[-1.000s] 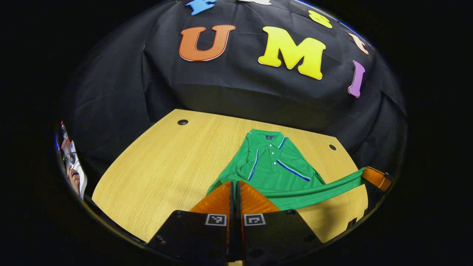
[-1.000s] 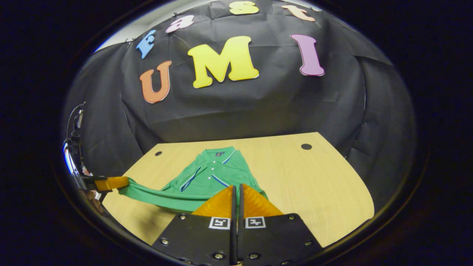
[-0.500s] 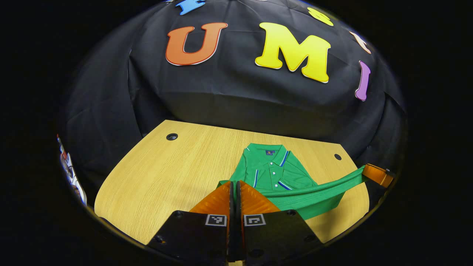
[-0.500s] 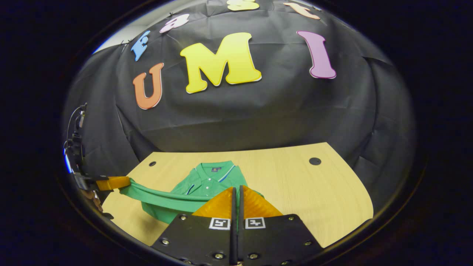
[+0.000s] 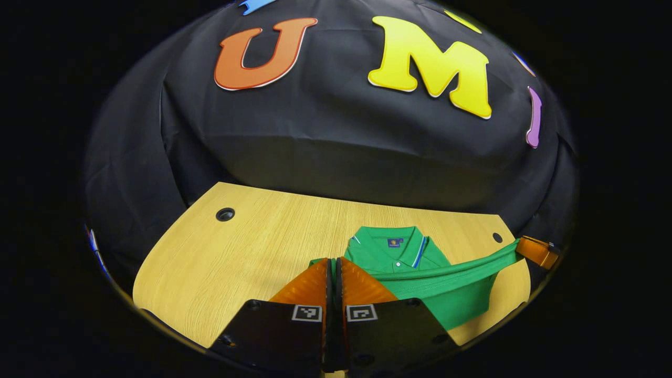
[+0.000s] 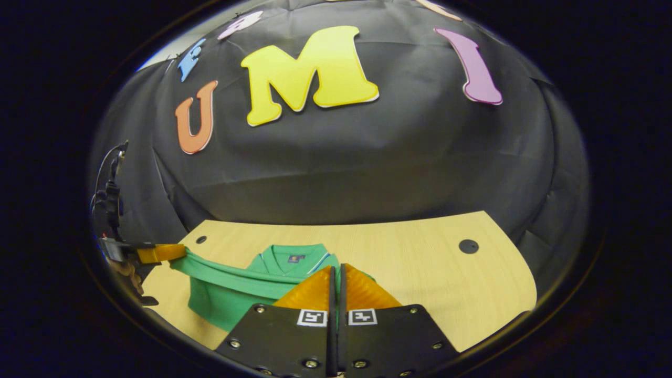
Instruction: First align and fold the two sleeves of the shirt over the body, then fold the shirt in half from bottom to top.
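A green polo shirt (image 5: 436, 283) (image 6: 231, 289) with blue-and-white trim lies on the wooden table, collar (image 5: 391, 241) toward the booth wall. Its bottom hem is lifted and stretched taut between my two grippers, hanging over the body so that the collar alone shows behind it. My left gripper (image 5: 333, 261) is shut on the hem's left corner. My right gripper (image 6: 336, 268) is shut on the hem's right corner. In the left gripper view the right gripper (image 5: 535, 251) holds the cloth at the far right. In the right gripper view the left gripper (image 6: 157, 253) holds it at the far left.
The wooden table (image 5: 252, 247) (image 6: 430, 273) has round cable holes (image 5: 225, 214) (image 6: 468, 245) near its back corners. The black booth wall stands just behind the table's far edge. A cable (image 6: 110, 189) hangs at the left in the right gripper view.
Both grippers have carried the hem forward toward the collar. The lifted fold now covers the placket and sleeves that showed before, and the wall looms closer.
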The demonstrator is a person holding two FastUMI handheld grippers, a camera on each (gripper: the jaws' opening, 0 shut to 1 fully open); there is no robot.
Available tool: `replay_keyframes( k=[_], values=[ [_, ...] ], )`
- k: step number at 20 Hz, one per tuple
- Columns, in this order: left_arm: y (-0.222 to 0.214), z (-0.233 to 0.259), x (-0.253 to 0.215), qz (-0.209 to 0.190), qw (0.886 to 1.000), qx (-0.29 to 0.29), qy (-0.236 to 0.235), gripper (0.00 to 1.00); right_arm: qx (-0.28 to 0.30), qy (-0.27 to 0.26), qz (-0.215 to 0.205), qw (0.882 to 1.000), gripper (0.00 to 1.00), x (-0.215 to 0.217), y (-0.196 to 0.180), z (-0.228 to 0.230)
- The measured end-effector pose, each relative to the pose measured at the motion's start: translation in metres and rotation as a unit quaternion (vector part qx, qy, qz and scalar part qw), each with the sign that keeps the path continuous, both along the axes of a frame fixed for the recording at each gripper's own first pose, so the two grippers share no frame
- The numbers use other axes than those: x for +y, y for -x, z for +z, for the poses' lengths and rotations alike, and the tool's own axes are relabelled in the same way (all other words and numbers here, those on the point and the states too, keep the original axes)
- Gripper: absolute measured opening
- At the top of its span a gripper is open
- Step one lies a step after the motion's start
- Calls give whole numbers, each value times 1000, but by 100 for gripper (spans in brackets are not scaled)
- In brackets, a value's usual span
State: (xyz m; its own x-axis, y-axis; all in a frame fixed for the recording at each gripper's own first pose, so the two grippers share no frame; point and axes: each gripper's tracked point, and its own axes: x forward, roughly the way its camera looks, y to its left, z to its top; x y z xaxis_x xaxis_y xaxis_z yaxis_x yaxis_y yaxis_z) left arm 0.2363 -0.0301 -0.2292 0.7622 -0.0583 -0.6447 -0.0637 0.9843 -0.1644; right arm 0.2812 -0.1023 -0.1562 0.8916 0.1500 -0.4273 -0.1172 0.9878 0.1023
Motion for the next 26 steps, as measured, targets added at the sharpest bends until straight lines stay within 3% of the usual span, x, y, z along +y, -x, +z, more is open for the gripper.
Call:
replay_keyframes(
  k=[9,14,16,18,19,21,23,26],
  values=[
    [-76,-48,-1,-10,1000,-6,-23,3,7,0,-3,1000,0,3,-85,-32],
    [-100,-63,-8,-18,999,-21,-27,3,14,14,-3,1000,0,0,-106,-56],
    [-104,-75,-20,-41,999,-19,-9,5,19,11,-9,1000,0,-1,-112,-68],
    [-109,-83,-22,-37,999,-26,4,0,39,6,-26,999,0,-6,-116,-86],
    [-112,-84,-26,-34,999,-35,21,34,37,-8,-21,999,18,-2,-115,-96],
    [-110,-93,-23,-25,999,-25,21,100,42,-19,-29,999,98,-4,-117,-104],
    [-106,-93,-22,-37,999,-29,-4,100,40,-17,-35,998,94,-7,-113,-105],
    [-105,-83,-26,-39,999,-35,7,100,29,-8,-41,999,94,-9,-107,-96]
  ],
)
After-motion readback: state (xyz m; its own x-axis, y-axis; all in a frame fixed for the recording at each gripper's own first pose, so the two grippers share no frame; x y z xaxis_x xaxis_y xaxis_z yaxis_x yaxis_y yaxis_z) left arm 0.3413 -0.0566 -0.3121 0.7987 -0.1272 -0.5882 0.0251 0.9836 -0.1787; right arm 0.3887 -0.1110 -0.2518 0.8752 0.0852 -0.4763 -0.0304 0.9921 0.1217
